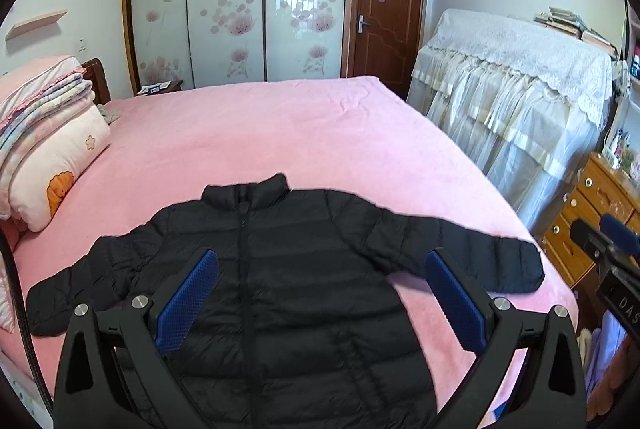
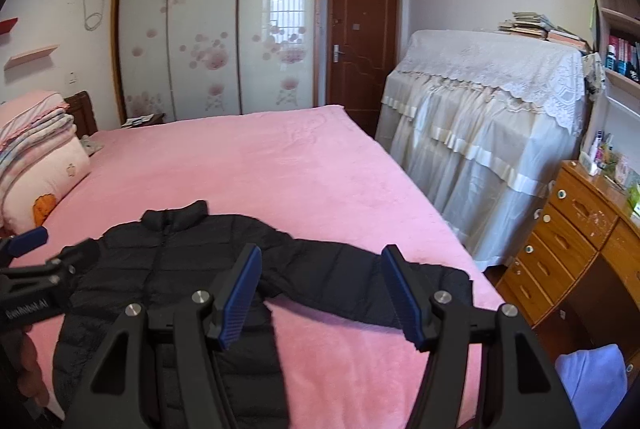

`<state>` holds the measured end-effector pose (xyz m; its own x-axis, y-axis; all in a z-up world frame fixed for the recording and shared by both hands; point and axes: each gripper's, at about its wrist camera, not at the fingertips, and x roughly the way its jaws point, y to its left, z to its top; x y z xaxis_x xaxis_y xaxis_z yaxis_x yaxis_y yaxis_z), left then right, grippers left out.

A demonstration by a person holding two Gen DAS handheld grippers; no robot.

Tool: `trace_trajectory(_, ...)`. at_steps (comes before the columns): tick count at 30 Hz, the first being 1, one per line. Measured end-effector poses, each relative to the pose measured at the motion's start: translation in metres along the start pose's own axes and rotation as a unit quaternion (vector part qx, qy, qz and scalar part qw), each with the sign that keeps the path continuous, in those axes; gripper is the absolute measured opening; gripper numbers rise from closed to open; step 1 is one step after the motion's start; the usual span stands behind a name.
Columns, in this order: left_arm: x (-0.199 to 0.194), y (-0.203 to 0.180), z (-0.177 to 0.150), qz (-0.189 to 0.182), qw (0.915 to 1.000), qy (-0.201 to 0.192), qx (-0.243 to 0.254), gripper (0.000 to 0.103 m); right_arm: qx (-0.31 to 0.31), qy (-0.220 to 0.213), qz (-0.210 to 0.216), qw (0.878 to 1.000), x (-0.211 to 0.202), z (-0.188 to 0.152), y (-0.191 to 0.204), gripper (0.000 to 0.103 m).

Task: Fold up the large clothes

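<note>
A black puffer jacket [image 1: 288, 269] lies flat and face up on the pink bed [image 1: 280, 133], collar away from me, both sleeves spread out. It also shows in the right wrist view [image 2: 168, 269]. My left gripper [image 1: 320, 261] is open and empty, held above the jacket's chest. My right gripper [image 2: 320, 261] is open and empty, above the jacket's right sleeve [image 2: 380, 281]. The left gripper's body [image 2: 36, 269] shows at the left edge of the right wrist view.
Folded quilts and a pillow [image 1: 44, 133] are stacked at the bed's left. A lace-covered piece of furniture [image 1: 520, 89] and a wooden drawer chest [image 2: 572, 249] stand to the right of the bed. A wardrobe [image 1: 240, 1] and door [image 1: 384, 9] are behind.
</note>
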<state>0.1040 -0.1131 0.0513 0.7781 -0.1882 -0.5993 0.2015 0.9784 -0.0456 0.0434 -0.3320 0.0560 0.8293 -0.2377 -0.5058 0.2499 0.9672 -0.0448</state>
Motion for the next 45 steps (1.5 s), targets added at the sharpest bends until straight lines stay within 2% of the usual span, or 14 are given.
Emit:
trace_trajectory(8, 0.039, -0.042, 0.015, -0.019, 0.9997, -0.009, 0.015, 0.102, 0.012, 0.01, -0.045, 0.999, 0.027, -0.001, -0.047, 0.062)
trace_trajectory(12, 0.085, -0.074, 0.011, -0.04, 0.9987, 0.019, 0.026, 0.102, 0.047, 0.064, -0.032, 0.996, 0.068, -0.012, -0.095, 0.062)
trace_trajectory(15, 0.122, -0.096, 0.003, -0.049, 0.9974, 0.038, 0.035, 0.102, 0.092, 0.114, -0.047, 0.988, 0.105, -0.027, -0.143, 0.062)
trace_trajectory(20, 0.176, -0.14, -0.022, -0.044, 0.9942, 0.066, 0.073, 0.102, 0.186, 0.195, -0.063, 0.961, 0.158, -0.071, -0.215, 0.062)
trace_trajectory(24, 0.205, -0.166, -0.044, -0.056, 0.9902, 0.092, 0.089, 0.102, 0.24, 0.235, -0.08, 0.938, 0.189, -0.106, -0.243, 0.062)
trace_trajectory(30, 0.228, -0.191, -0.069, -0.059, 0.9847, 0.115, 0.116, 0.102, 0.338, 0.272, -0.082, 0.897, 0.233, -0.147, -0.273, 0.062)
trace_trajectory(35, 0.232, -0.194, -0.076, -0.062, 0.9838, 0.12, 0.118, 0.102, 0.384, 0.277, -0.08, 0.877, 0.256, -0.17, -0.28, 0.062)
trace_trajectory(36, 0.232, -0.192, -0.076, -0.062, 0.9836, 0.123, 0.116, 0.102, 0.386, 0.274, -0.077, 0.877, 0.258, -0.171, -0.279, 0.055)
trace_trajectory(37, 0.232, -0.189, -0.077, -0.063, 0.9836, 0.126, 0.113, 0.102, 0.38, 0.272, -0.071, 0.881, 0.261, -0.171, -0.276, 0.038)
trace_trajectory(38, 0.231, -0.187, -0.077, -0.063, 0.9838, 0.127, 0.11, 0.102, 0.373, 0.271, -0.059, 0.885, 0.263, -0.169, -0.271, 0.029)
trace_trajectory(39, 0.23, -0.183, -0.077, -0.062, 0.984, 0.128, 0.107, 0.102, 0.368, 0.267, -0.048, 0.889, 0.264, -0.167, -0.268, 0.013)
trace_trajectory(42, 0.226, -0.173, -0.075, -0.055, 0.9852, 0.126, 0.102, 0.102, 0.329, 0.241, -0.06, 0.911, 0.251, -0.151, -0.251, 0.01)
trace_trajectory(45, 0.217, -0.156, -0.073, -0.048, 0.9868, 0.124, 0.093, 0.102, 0.305, 0.184, -0.036, 0.933, 0.222, -0.124, -0.23, 0.009)
